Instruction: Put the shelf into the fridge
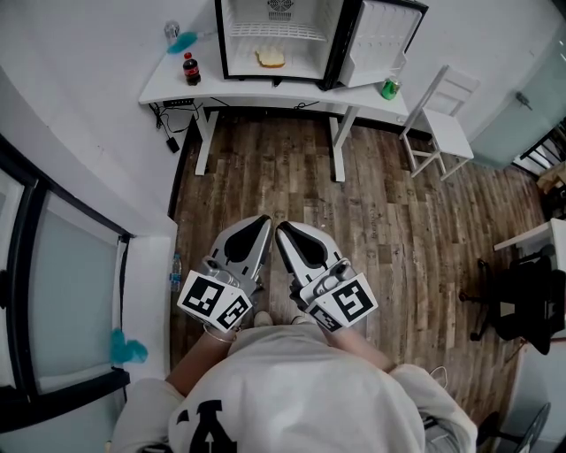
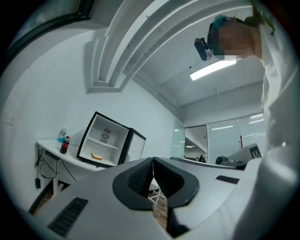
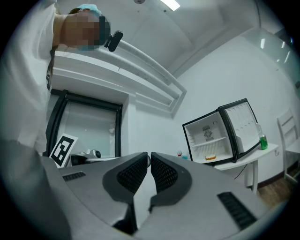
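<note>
Holding left gripper [image 1: 262, 221] and right gripper [image 1: 285, 228] fully closed, both empty | shelf [image 1: 274, 32] is sitting inside the open fridge [image 1: 220, 40] at the tabletop's [image 1: 256, 89] back edge | I am fearing a gripper striking its door [image 1: 382, 40] on approach.

Top of frame: white worktop [image 1: 239, 90], bearing open fridge [image 1: 250, 13] at centre, cola bottle [image 1: 190, 69] and teal object [image 1: 183, 41] toward upper left, green bottle [image 1: 390, 88] at right end. Stands on wooden floor [image 1: 265, 168], white chair [image 1: 442, 124] just right.
</note>
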